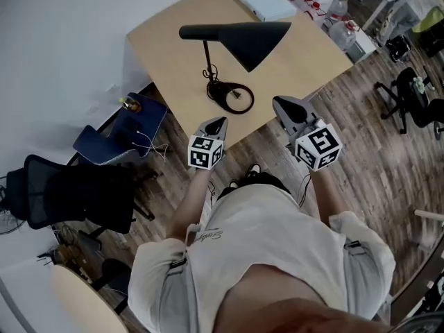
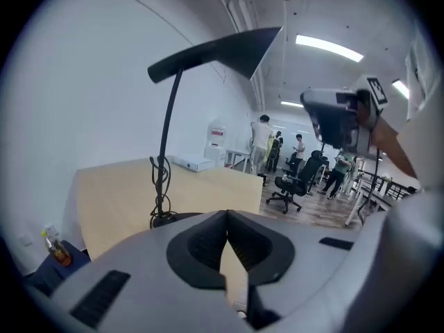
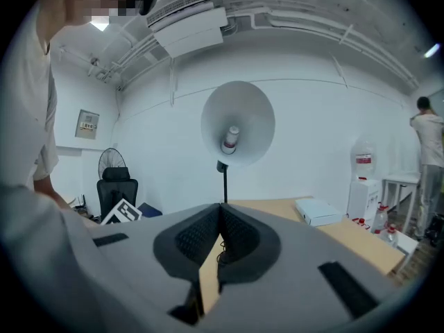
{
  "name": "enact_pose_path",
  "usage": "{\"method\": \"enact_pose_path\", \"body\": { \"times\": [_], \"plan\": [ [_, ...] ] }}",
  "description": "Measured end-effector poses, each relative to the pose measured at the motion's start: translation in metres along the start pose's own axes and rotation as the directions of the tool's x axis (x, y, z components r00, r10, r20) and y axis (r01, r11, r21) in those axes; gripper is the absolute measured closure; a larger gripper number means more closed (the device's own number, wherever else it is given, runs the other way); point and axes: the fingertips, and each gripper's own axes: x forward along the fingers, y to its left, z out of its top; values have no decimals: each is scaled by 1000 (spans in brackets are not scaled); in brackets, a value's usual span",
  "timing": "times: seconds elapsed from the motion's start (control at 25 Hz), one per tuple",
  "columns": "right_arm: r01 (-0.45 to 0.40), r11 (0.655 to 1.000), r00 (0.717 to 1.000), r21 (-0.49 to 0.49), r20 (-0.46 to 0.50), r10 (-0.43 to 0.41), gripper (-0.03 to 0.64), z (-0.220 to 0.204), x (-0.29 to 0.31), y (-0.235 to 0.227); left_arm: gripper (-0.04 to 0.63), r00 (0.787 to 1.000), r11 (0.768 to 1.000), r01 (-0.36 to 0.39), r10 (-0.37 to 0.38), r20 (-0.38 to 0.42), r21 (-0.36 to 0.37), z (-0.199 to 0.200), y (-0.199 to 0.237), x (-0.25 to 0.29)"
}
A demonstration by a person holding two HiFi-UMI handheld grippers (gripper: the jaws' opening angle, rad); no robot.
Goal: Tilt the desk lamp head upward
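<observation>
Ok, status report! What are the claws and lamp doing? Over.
Left claw shut, empty. Right claw shut, empty. Lamp untouched on desk. Nothing between claws and lamp.

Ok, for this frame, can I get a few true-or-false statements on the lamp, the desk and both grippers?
1. The desk lamp lies toppled on the desk. False: it stands upright on its round base.
2. The left gripper is clamped on the lamp's stem. False: its jaws are together on nothing, apart from the lamp.
3. The right gripper is shut and empty. True.
4. A white box lies at the desk's far end. True.
5. The lamp's bulb shows in the right gripper view. True.
</observation>
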Motion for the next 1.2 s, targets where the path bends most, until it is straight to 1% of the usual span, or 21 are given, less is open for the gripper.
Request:
{"method": "enact_pose_path", "body": {
  "times": [0.12, 0.32, 0.4, 0.52, 0.64, 0.72, 0.8, 0.96, 1.0, 1.2],
  "plan": [
    [8, 1000, 1000, -20, -13, -8, 621, -11, -4, 24, 580, 998, 1000, 21, -21, 62, -5, 24, -15, -32],
    [31, 999, 999, -16, -8, -31, 621, -22, -14, 49, 580, 984, 997, 72, -77, 158, 43, 55, -39, -71],
    [36, 999, 999, -20, -5, -36, 621, -23, -17, 58, 580, 977, 994, 100, -108, 183, 54, 63, -49, -84],
    [47, 998, 999, -38, 8, -47, 621, -19, -19, 68, 580, 968, 989, 120, -135, 212, 80, 75, -59, -100],
    [51, 997, 999, -52, 21, -50, 621, -13, -19, 76, 580, 951, 987, 153, -161, 264, 49, 90, -63, -117],
    [48, 997, 999, -64, 25, -46, 621, -10, -19, 80, 580, 946, 988, 147, -156, 285, 54, 100, -62, -126],
    [51, 996, 998, -78, 34, -48, 621, -5, -18, 79, 580, 945, 989, 126, -144, 294, 81, 108, -61, -132],
    [59, 994, 997, -90, 61, -54, 621, 5, -15, 76, 580, 952, 983, 51, -102, 288, 178, 116, -58, -134],
    [59, 994, 996, -92, 65, -53, 621, 6, -15, 75, 580, 953, 981, 38, -94, 288, 193, 117, -59, -133],
    [71, 994, 995, -84, 77, -64, 621, 9, -22, 68, 580, 946, 980, 36, -97, 309, 198, 129, -69, -134]
  ]
}}
